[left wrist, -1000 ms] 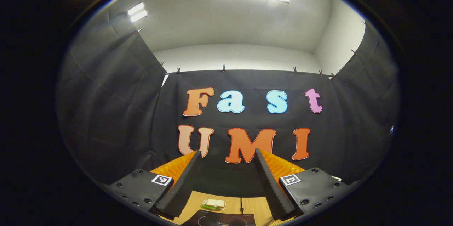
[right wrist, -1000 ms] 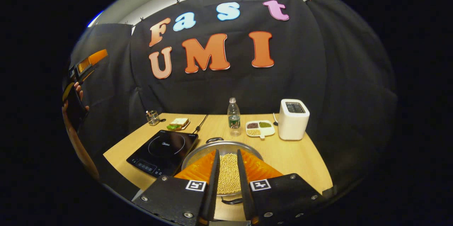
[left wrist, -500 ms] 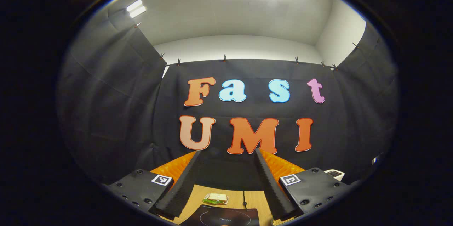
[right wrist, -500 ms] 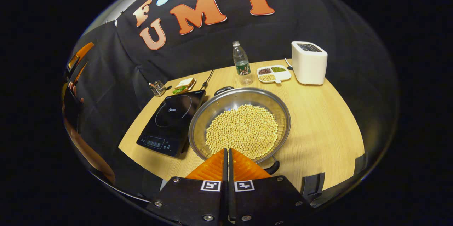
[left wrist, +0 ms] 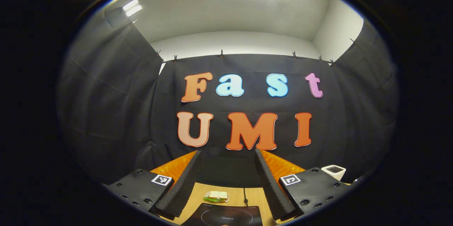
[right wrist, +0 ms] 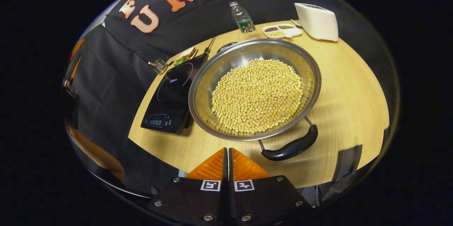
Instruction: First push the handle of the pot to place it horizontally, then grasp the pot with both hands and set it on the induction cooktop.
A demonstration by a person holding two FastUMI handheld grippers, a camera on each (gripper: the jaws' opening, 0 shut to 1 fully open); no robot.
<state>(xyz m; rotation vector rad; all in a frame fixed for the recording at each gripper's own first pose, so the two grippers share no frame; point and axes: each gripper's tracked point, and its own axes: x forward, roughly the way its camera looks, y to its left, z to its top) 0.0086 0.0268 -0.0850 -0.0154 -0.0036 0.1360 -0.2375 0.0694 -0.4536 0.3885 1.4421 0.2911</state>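
A wide steel pot (right wrist: 212, 73) full of yellow beans (right wrist: 258, 95) stands on the wooden table (right wrist: 347, 88). Its near black handle (right wrist: 292, 146) lies at the pot's lower right; a second handle (right wrist: 226, 46) shows at the far rim. The black induction cooktop (right wrist: 173, 95) lies just left of the pot, and its far edge shows as the cooktop (left wrist: 226, 215) in the left gripper view. My right gripper (right wrist: 228, 151) is shut and empty, hovering above the table's near edge, short of the pot. My left gripper (left wrist: 226, 155) is open, held high and facing the wall.
A water bottle (right wrist: 242, 18), a divided dish of beans (right wrist: 281, 31) and a white toaster (right wrist: 316, 20) stand at the table's far side. A sandwich plate (right wrist: 185, 56) and a small glass (right wrist: 159, 66) sit beyond the cooktop. A hand holds the left gripper at far left (right wrist: 70, 88).
My right gripper shut its fingers, rose and tilted down over the pot, so the pot shows whole. The left gripper tipped down slightly, bringing more of the cooktop and the toaster into view.
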